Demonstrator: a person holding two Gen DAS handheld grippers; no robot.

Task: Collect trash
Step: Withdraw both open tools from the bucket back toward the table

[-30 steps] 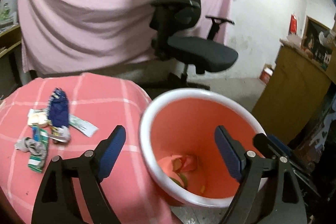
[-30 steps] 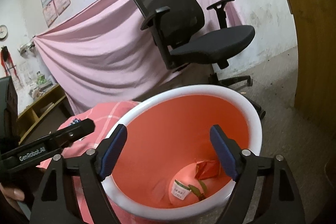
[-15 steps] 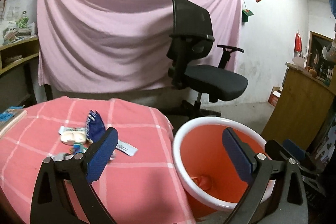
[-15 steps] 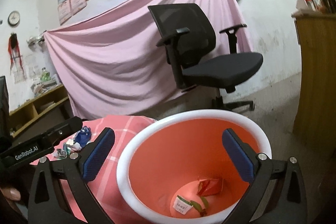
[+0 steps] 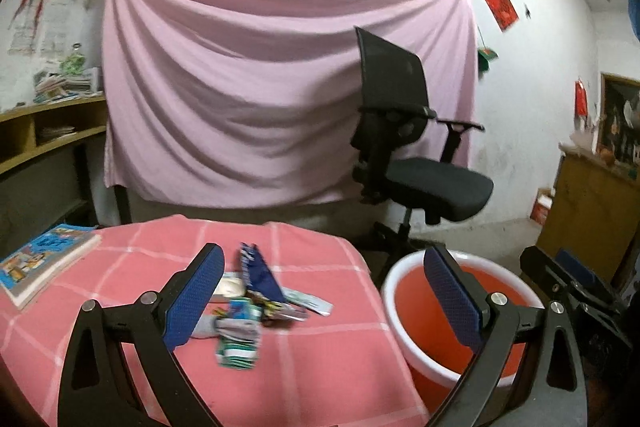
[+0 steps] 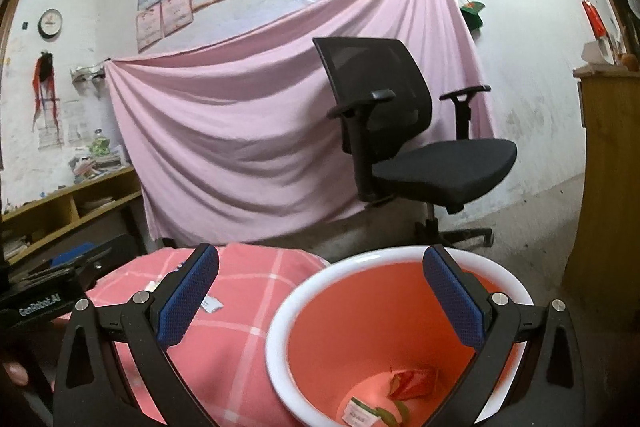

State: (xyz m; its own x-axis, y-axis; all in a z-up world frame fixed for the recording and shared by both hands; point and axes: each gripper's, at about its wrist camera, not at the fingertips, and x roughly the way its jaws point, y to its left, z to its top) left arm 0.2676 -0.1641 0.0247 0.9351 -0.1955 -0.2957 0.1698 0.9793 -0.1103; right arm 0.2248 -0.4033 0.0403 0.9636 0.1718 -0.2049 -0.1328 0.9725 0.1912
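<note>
A heap of wrappers lies on the pink checked tablecloth point(image 5: 320, 367): a dark blue wrapper point(image 5: 258, 275), a green and white packet point(image 5: 238, 337) and a white wrapper point(image 5: 310, 301). My left gripper point(image 5: 323, 257) hovers open just short of the heap, with nothing between its fingers. Right of the table stands the orange bin with a white rim point(image 5: 387, 303). My right gripper point(image 6: 321, 255) is open and empty above the near rim of the bin point(image 6: 292, 303). In the bin's bottom lie a red wrapper point(image 6: 412, 381) and a white labelled scrap point(image 6: 358, 411).
A book point(image 5: 44, 263) lies at the table's left edge. Behind the bin stands a black office chair point(image 5: 420, 163), in front of a hanging pink sheet. There is a wooden cabinet point(image 5: 592, 203) on the right and wooden shelves point(image 5: 40, 131) on the left.
Both grippers rose, tipped up and drew back from the bin, which now sits lower in both views. The left one swung towards the table's trash heap. Both jaws opened wider.
</note>
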